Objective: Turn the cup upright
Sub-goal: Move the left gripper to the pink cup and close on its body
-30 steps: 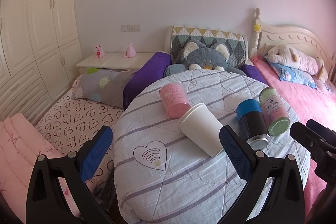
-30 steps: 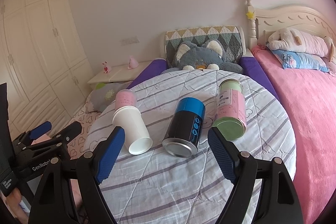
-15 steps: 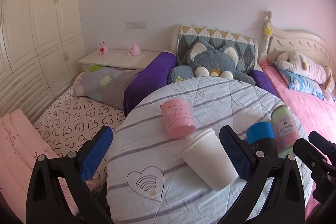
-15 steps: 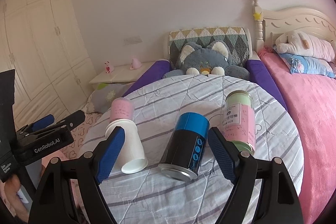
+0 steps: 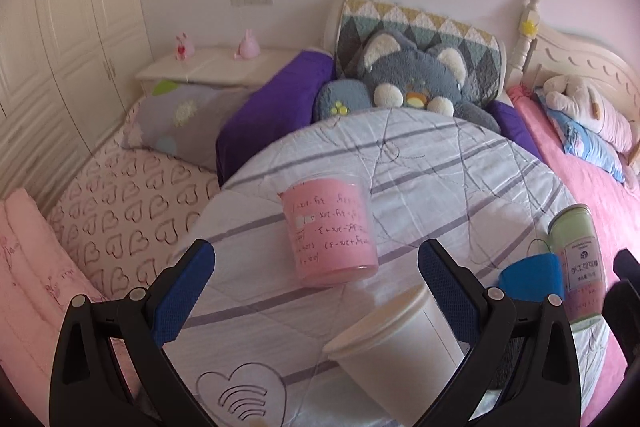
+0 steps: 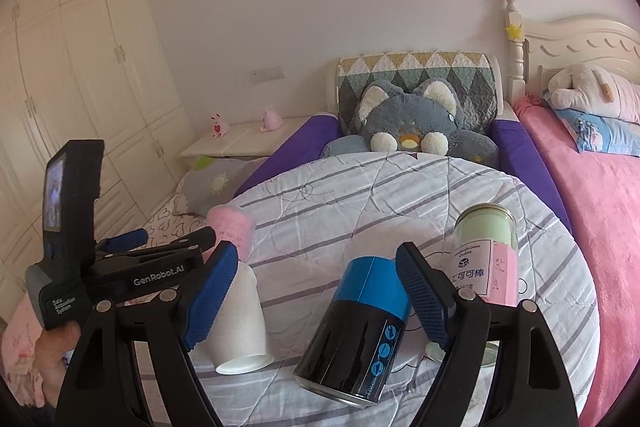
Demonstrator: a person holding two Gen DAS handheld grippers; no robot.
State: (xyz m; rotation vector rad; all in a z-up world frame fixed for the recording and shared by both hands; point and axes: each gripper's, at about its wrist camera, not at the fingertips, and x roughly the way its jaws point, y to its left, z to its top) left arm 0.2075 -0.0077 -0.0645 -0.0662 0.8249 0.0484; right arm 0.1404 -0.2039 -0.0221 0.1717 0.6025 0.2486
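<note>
Several cups lie on their sides on a round table with a striped cloth (image 5: 440, 163). A pink cup (image 5: 332, 227) lies just ahead of my open left gripper (image 5: 316, 283). A white paper cup (image 5: 400, 351) lies close below it, by the right finger. In the right wrist view my open right gripper (image 6: 320, 291) straddles a black and blue can (image 6: 360, 327). The white cup (image 6: 240, 323) lies by its left finger, and a green and pink jar (image 6: 488, 259) lies behind its right finger. The pink cup (image 6: 232, 227) is further left.
A grey cat plush (image 6: 408, 123) sits behind the table (image 6: 400, 187). A pink bed (image 6: 600, 207) is on the right, a heart-print mattress (image 5: 120, 211) and wardrobe (image 5: 60, 47) on the left. The left gripper's body (image 6: 120, 267) shows at the left of the right wrist view.
Both grippers have moved forward and lower toward the table. The cups now look larger and nearer. The pink cup now sits ahead of the left gripper's gap. The cups have not moved.
</note>
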